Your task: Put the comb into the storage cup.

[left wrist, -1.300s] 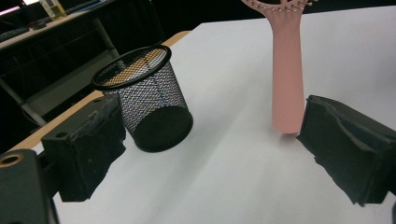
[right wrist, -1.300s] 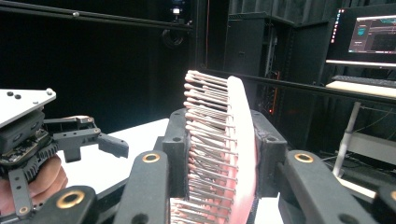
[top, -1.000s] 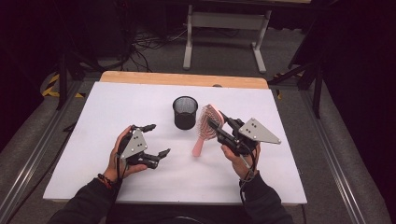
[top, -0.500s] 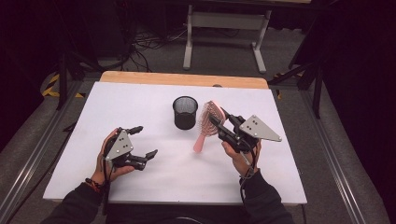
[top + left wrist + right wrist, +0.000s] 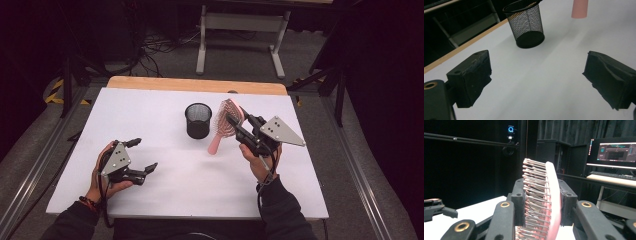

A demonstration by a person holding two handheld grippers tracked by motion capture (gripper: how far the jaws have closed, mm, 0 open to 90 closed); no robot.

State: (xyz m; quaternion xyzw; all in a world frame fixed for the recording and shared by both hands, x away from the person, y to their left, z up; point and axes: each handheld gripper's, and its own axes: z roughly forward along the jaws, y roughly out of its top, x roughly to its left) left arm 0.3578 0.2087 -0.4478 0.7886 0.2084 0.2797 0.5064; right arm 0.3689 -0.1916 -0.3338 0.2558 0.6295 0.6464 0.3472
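This looks like a lab or recording studio. Black curtains [image 5: 474,170] hang behind the gripper-held hairbrush [image 5: 549,200], a lit monitor [image 5: 615,152] and keyboard [image 5: 614,175] sit to its right, and cables [image 5: 160,47] trail over the floor beyond the white-topped table [image 5: 165,120].

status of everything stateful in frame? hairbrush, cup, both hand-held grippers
pink hairbrush: lifted by its head, handle hanging down over the table.
mesh pen cup: upright on the table, nothing seen inside, untouched.
right hand-held gripper: shut on the brush head, one pad on the bristles, one on the back.
left hand-held gripper: open, nothing between its pads, low over the table.
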